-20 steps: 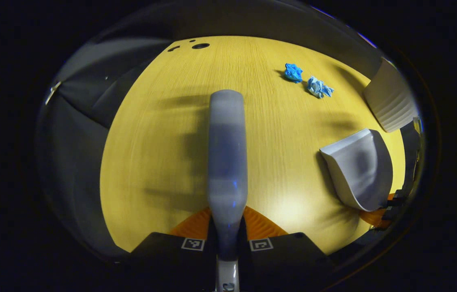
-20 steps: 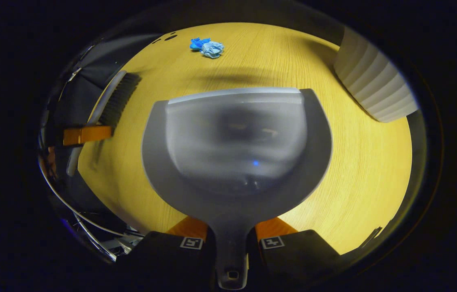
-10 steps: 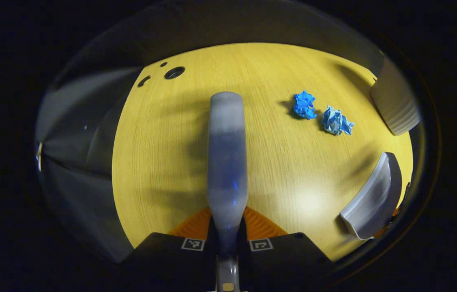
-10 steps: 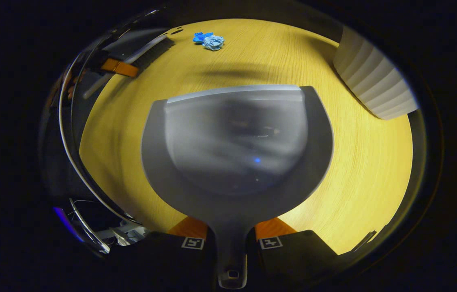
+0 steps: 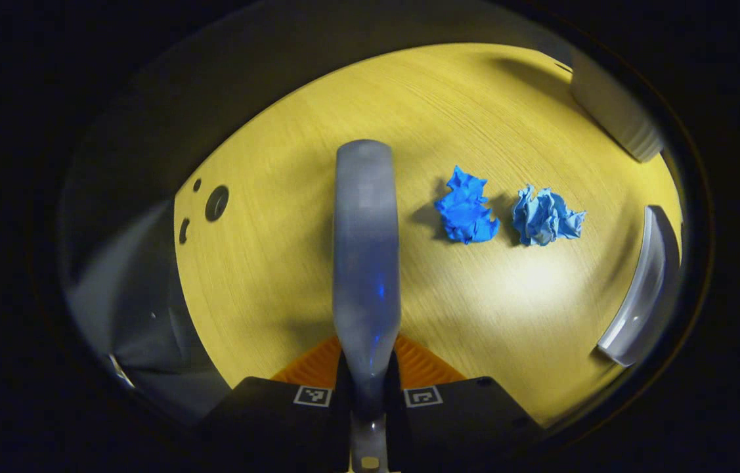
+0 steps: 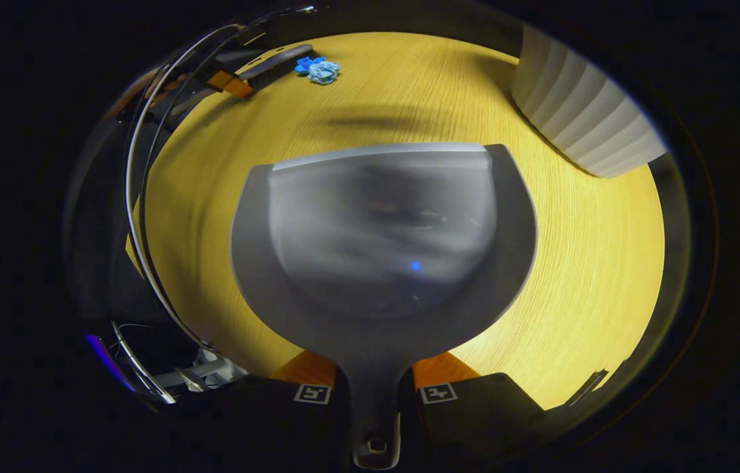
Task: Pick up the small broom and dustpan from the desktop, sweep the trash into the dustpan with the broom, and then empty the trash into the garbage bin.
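Note:
My left gripper (image 5: 367,368) is shut on the grey broom (image 5: 366,249), whose back runs straight ahead above the yellow desktop (image 5: 278,263). Two crumpled wads lie just right of the broom's head: a deep blue wad (image 5: 465,206) and a paler blue wad (image 5: 544,215). The grey dustpan's edge (image 5: 640,289) shows at the far right. In the right gripper view my right gripper (image 6: 373,378) is shut on the dustpan's handle, and the pan (image 6: 383,243) is held above the desk with its lip pointing away. Far off at the upper left the broom (image 6: 274,60) stands beside the wads (image 6: 318,68).
A white ribbed garbage bin (image 6: 583,118) stands at the desk's back right, seen also as the bin (image 5: 612,112) in the left gripper view. Round cable holes (image 5: 217,202) pierce the desk near its left edge. Cables (image 6: 146,197) hang off the desk's left side.
The left gripper has carried the broom forward to the wads, which now lie close beside its head. The dustpan has barely shifted; the bin sits slightly higher in the right gripper view.

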Action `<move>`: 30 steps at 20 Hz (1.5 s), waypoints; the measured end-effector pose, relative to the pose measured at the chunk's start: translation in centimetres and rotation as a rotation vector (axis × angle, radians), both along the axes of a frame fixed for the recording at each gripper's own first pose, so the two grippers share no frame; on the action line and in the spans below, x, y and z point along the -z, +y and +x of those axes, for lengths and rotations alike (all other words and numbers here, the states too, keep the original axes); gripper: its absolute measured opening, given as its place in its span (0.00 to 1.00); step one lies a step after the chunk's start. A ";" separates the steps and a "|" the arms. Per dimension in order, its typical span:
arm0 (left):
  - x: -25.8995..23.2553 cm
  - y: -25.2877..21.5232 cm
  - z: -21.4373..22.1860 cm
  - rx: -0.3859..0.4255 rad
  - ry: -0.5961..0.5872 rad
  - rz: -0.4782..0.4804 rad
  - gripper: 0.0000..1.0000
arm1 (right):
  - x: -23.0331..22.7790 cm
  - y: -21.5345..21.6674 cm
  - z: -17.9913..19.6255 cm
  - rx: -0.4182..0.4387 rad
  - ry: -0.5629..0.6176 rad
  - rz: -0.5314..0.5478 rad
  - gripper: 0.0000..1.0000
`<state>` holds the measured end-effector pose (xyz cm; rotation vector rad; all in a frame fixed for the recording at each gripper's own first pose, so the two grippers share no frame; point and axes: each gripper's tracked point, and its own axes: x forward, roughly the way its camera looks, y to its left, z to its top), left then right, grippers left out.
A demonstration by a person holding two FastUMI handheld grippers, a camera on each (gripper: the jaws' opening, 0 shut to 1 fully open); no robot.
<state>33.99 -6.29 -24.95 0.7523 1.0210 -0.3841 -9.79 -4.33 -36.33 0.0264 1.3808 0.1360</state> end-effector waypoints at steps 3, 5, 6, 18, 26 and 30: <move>-0.3 -1.1 1.5 0.142 -0.001 0.078 0.26 | 0.2 -0.2 -0.2 -0.018 -0.007 -0.008 0.34; -0.5 -2.0 1.8 0.258 0.006 0.128 0.26 | 0.5 -0.2 0.1 -0.022 -0.008 -0.006 0.34; -0.6 -2.6 1.6 0.315 0.010 0.150 0.26 | 0.6 -0.2 0.1 -0.022 -0.009 -0.006 0.34; 2.1 -10.3 -13.1 0.625 0.265 0.025 0.26 | 0.5 -0.3 0.3 -0.041 -0.029 -0.013 0.34; 0.7 -11.3 -24.6 0.488 0.670 -0.215 0.25 | 0.1 -0.9 0.2 -0.044 -0.098 -0.025 0.34; -0.1 -11.0 -24.8 0.425 0.598 -0.264 0.26 | 0.1 -0.7 0.2 -0.007 -0.107 -0.009 0.34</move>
